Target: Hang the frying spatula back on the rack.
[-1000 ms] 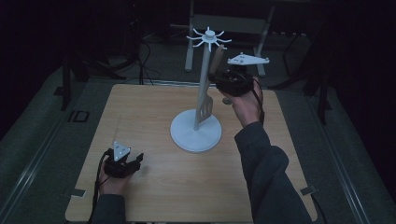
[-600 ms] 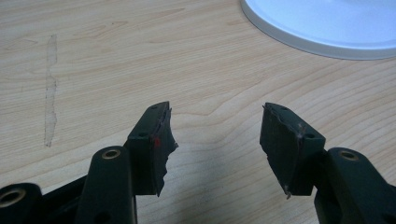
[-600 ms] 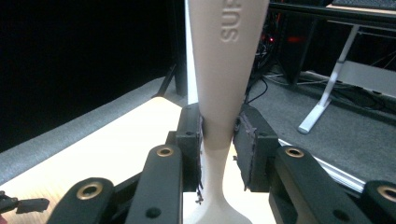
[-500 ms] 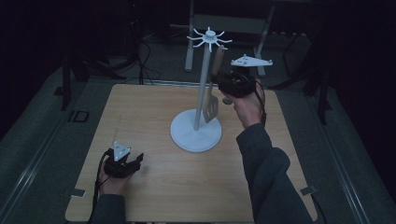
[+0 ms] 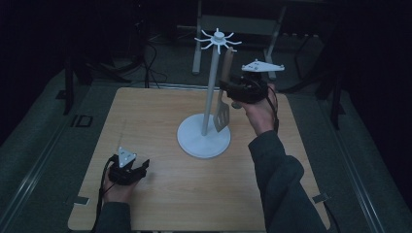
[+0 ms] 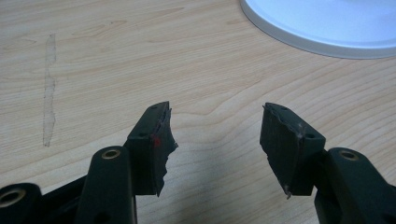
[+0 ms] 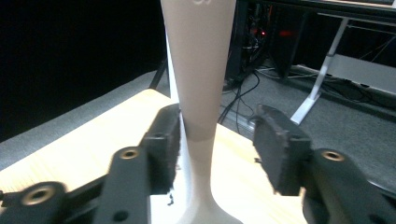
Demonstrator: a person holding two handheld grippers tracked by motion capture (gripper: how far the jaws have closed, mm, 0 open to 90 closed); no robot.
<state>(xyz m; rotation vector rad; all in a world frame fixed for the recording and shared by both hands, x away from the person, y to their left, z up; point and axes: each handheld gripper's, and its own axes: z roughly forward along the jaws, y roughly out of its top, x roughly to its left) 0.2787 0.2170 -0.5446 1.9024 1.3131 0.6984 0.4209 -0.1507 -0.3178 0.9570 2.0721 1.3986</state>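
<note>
A white utensil stand (image 5: 210, 87) rises from its round base (image 5: 194, 141) in the middle of the wooden table (image 5: 145, 121), with hook arms at the top. A pale slotted spatula (image 5: 222, 114) hangs upright beside the pole, its handle top up by the hooks. My right gripper (image 5: 228, 90) is raised at the handle. Its jaws have just been opening, and the handle (image 7: 198, 70) stands between them, close to the left pad (image 7: 163, 144) and apart from the other. My left gripper (image 5: 141, 170) rests low near the front left, open and empty (image 6: 215, 140).
The stand's base edge (image 6: 327, 23) lies ahead of the left gripper. Table legs and cables (image 7: 243, 93) sit on the dark floor beyond the table's far edge. A faint scuff mark (image 6: 49, 88) runs along the wood.
The spatula has swung from a slant to hanging nearly straight, its blade shifted right toward the pole's side. The right hand barely moved. The left hand stayed put.
</note>
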